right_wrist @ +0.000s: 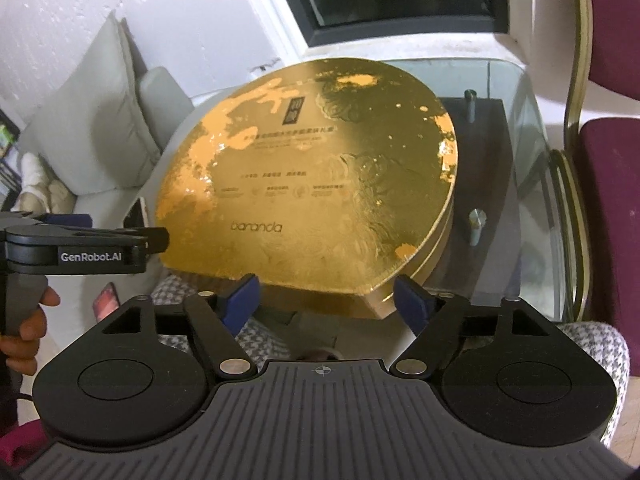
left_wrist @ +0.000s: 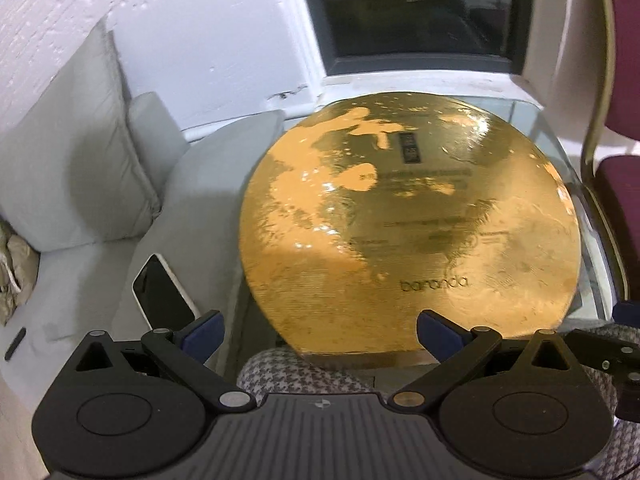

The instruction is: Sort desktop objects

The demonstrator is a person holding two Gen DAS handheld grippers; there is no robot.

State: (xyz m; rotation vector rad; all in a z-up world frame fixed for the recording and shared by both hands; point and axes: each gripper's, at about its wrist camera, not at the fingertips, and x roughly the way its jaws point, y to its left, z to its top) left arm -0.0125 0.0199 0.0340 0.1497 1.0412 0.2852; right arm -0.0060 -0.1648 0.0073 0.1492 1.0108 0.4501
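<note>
A large round gold box (left_wrist: 408, 216), printed "baranda" on its lid, rests on a glass table (left_wrist: 560, 148). The left wrist view has it filling the middle. My left gripper (left_wrist: 318, 322) is open, its blue pads spread wide just short of the box's near edge, with nothing between them. In the right wrist view the gold box (right_wrist: 304, 176) sits slightly left of centre. My right gripper (right_wrist: 326, 286) is open at the box's near rim and holds nothing. The left gripper (right_wrist: 160, 238), held by a hand (right_wrist: 28, 320), hovers beside the box's left edge.
A grey sofa with cushions (left_wrist: 72, 160) stands left of the table, and a white-edged phone (left_wrist: 164, 296) lies on its seat. A maroon chair (right_wrist: 608, 168) stands at the right. Houndstooth fabric (left_wrist: 296, 372) lies below the grippers. A window (left_wrist: 412, 8) is behind.
</note>
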